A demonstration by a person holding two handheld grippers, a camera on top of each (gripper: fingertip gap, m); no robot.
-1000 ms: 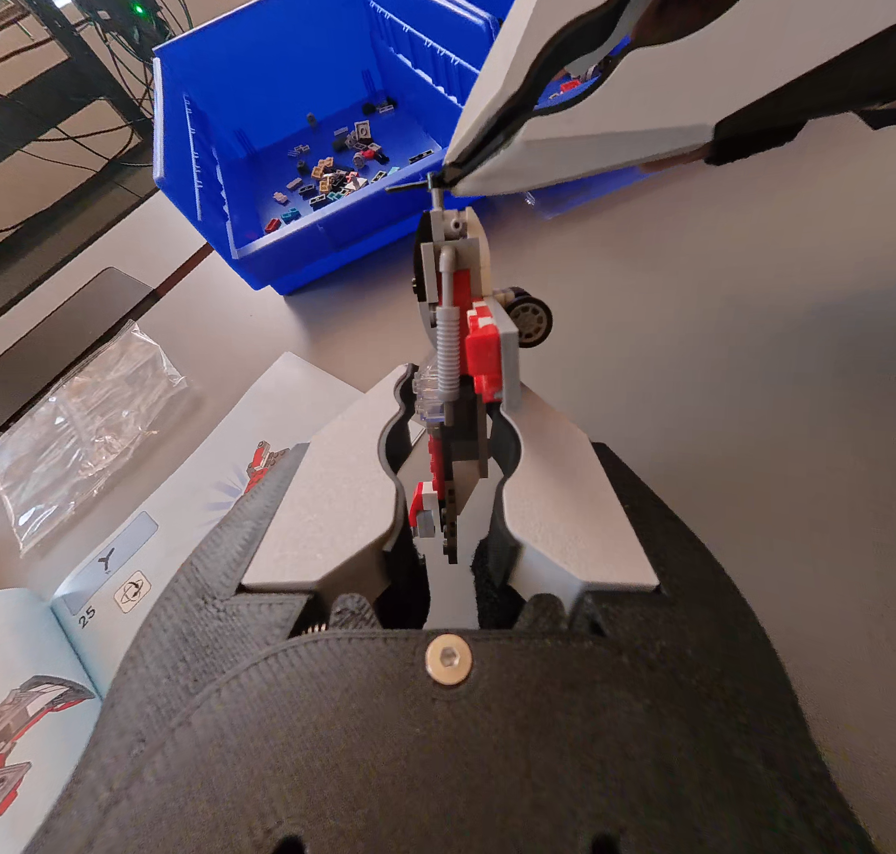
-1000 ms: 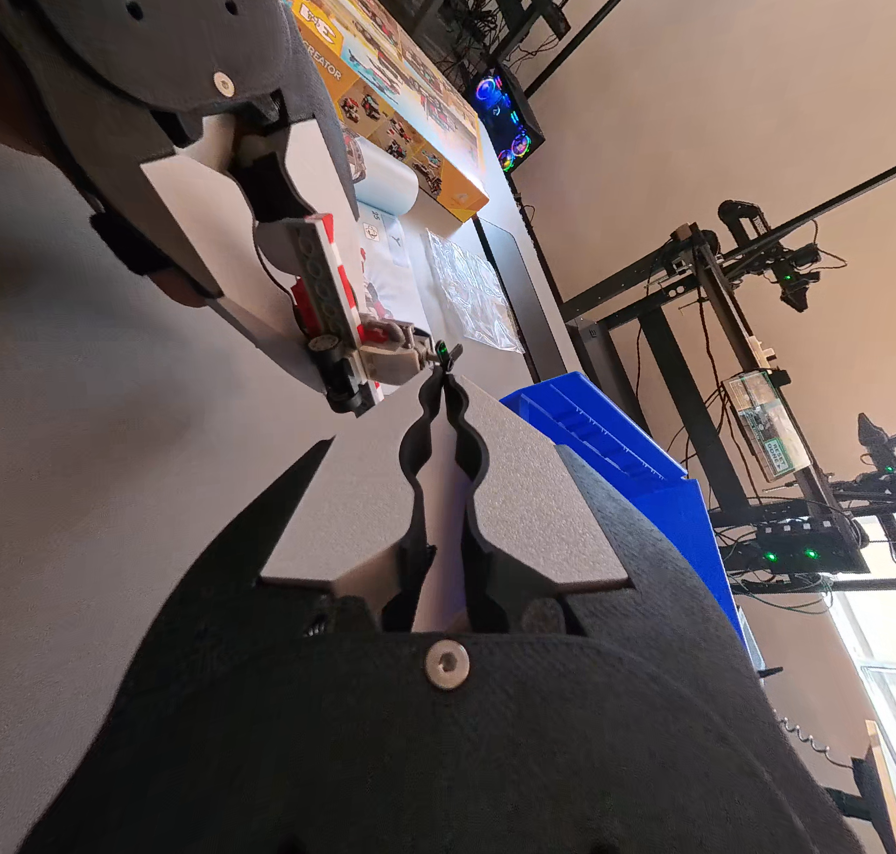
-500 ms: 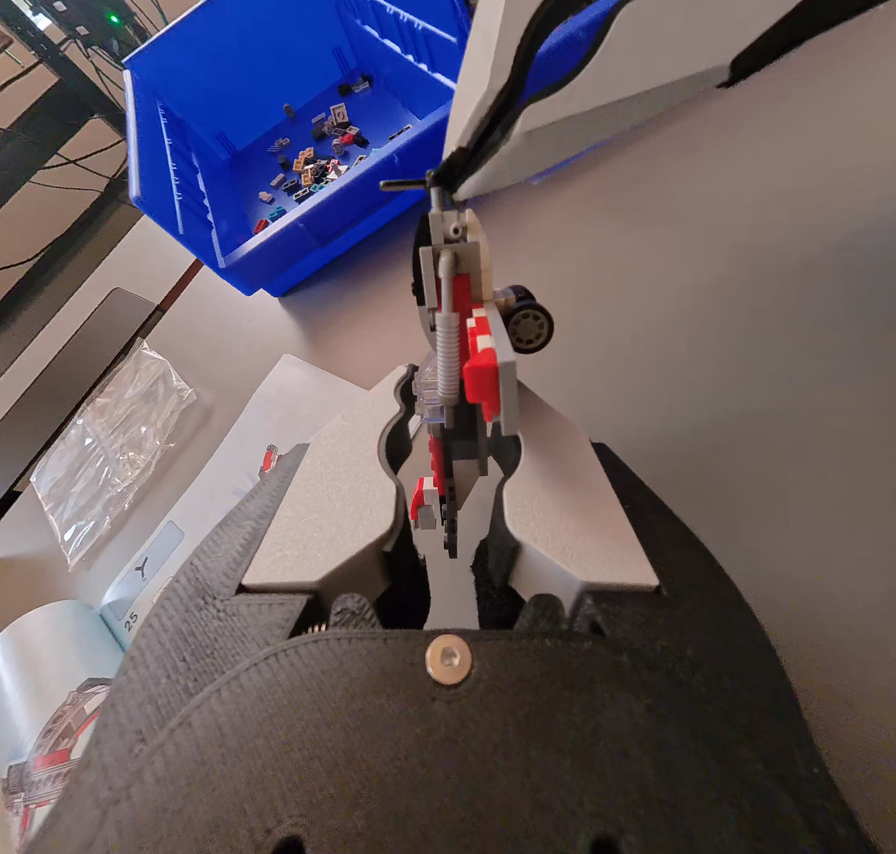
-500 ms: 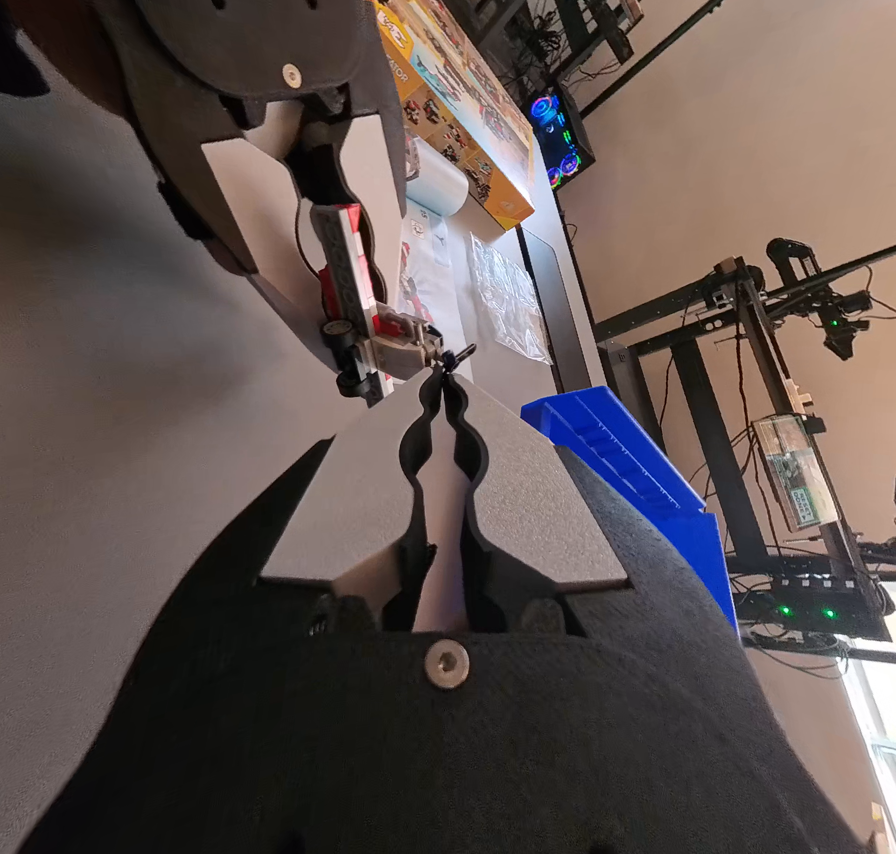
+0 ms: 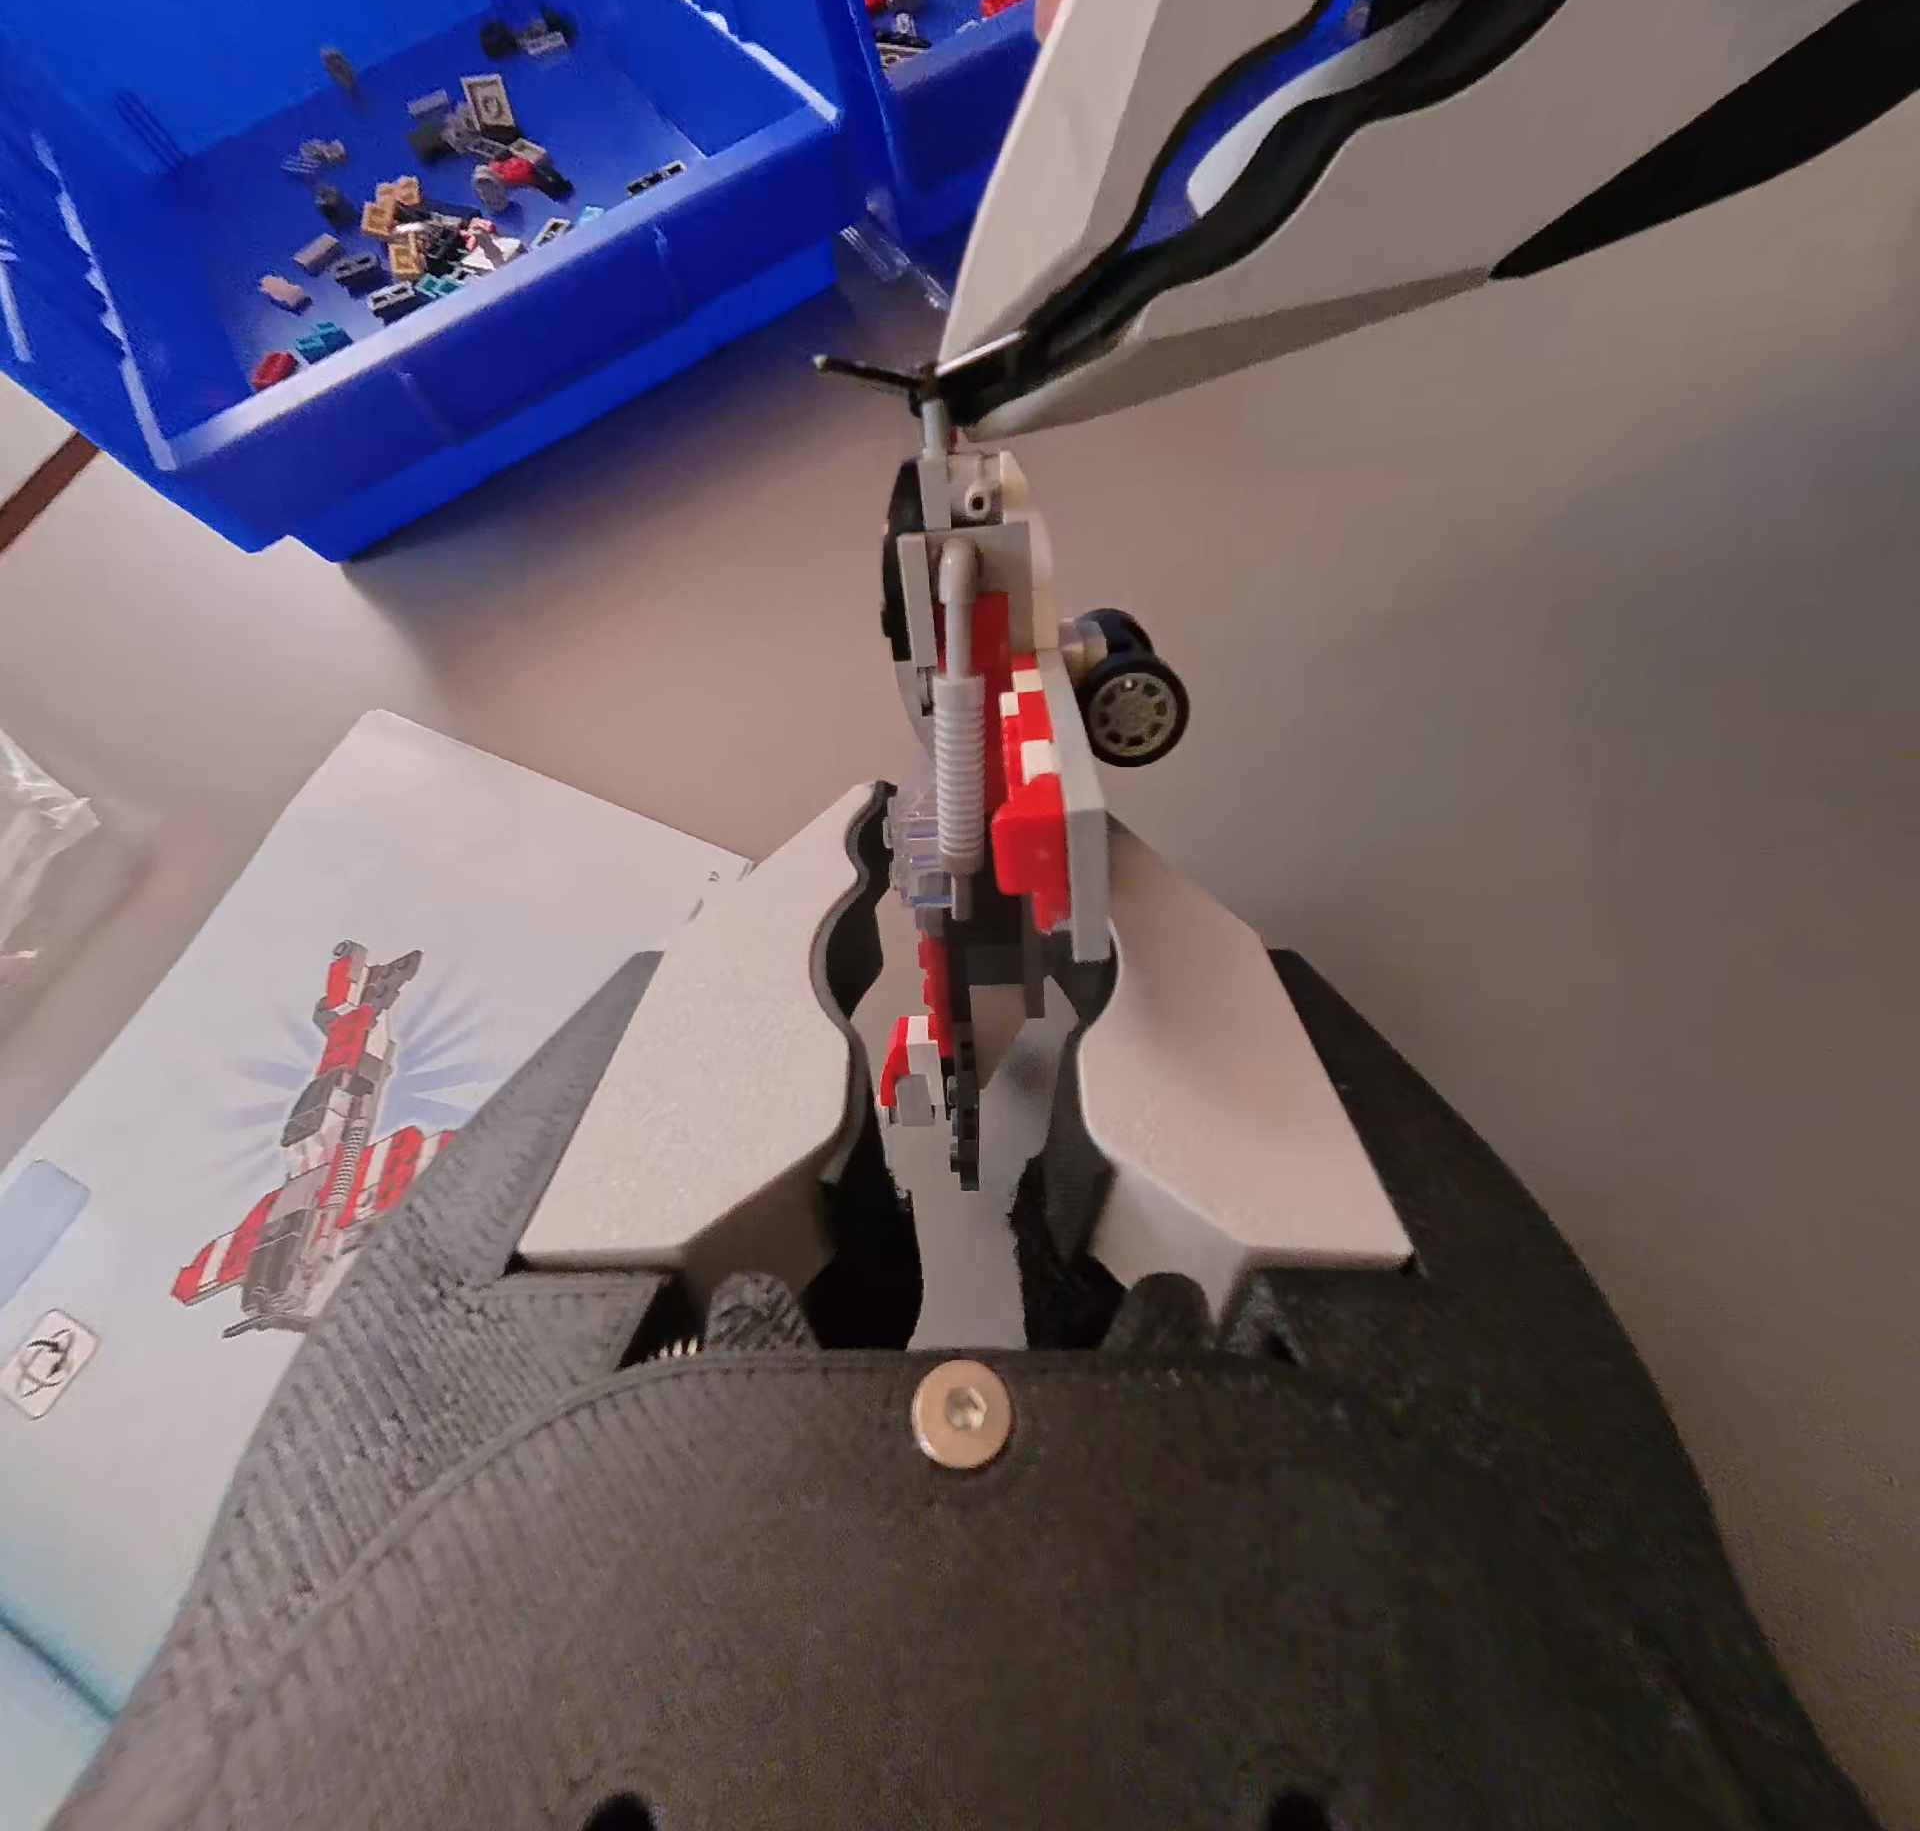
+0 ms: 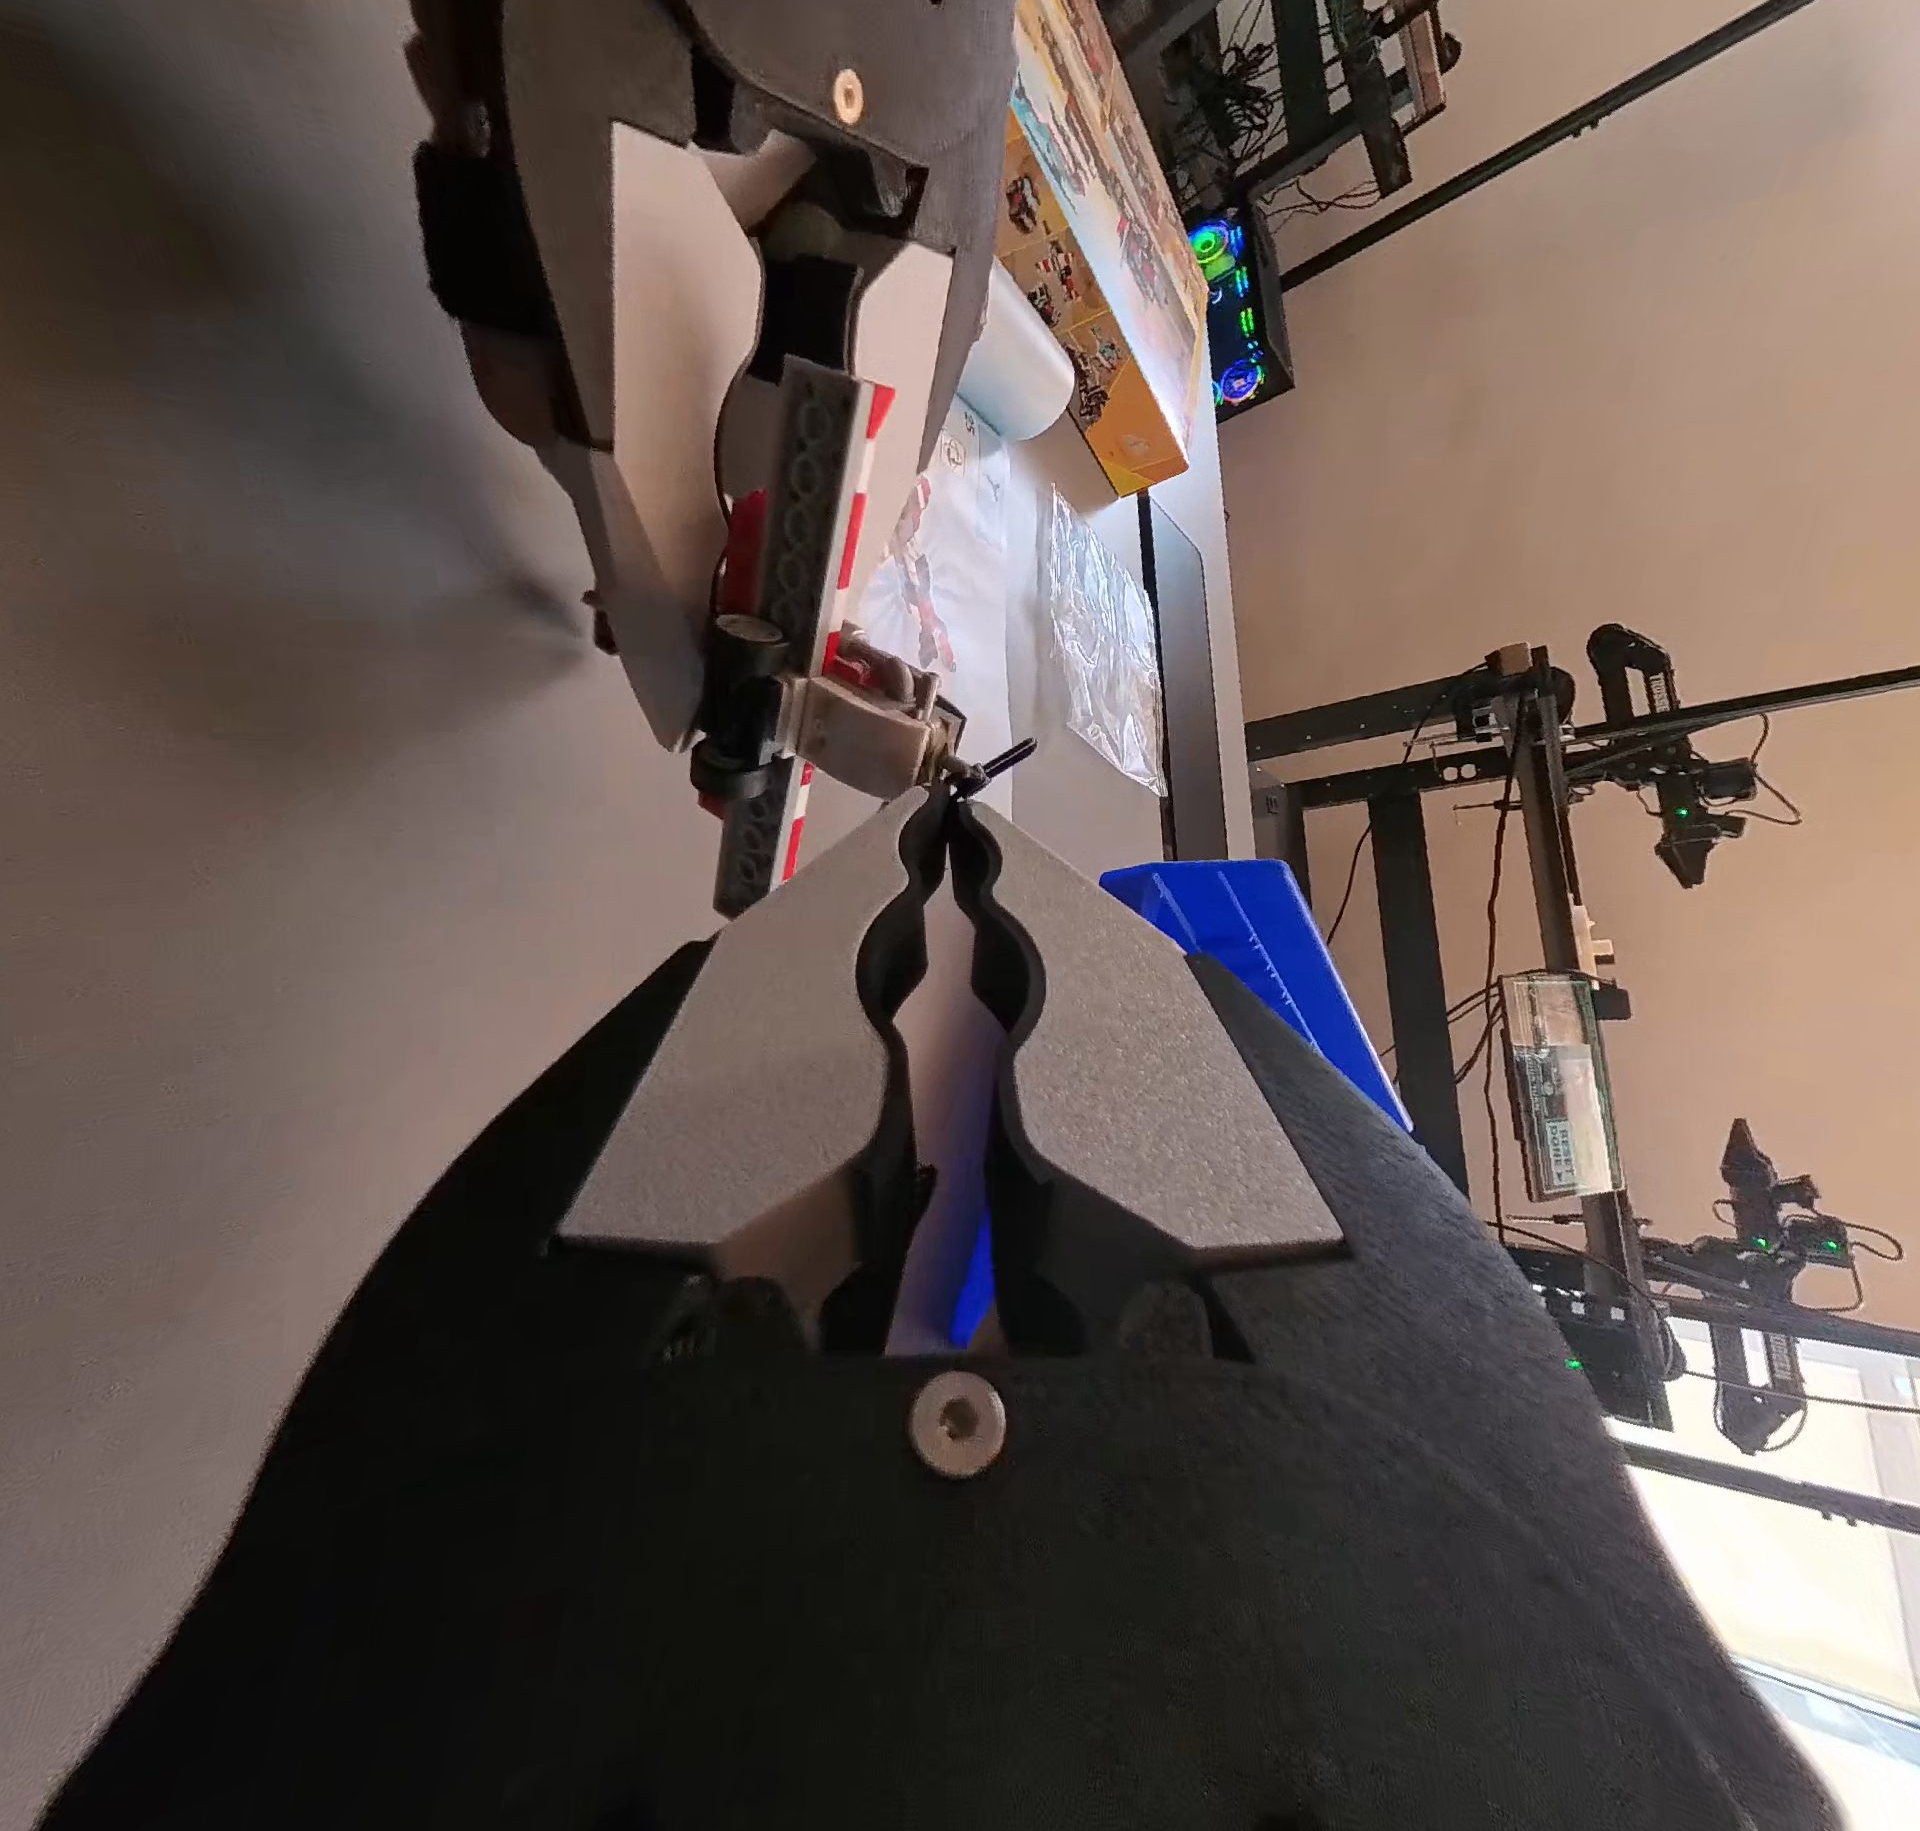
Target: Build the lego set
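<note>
Apparently right gripper (image 6: 948, 817) atop model (image 5: 977, 742).

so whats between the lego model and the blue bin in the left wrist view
Only bare grey table lies between the lego model and the blue bin in the left wrist view; the instruction booklet lies nearer the camera.
</note>
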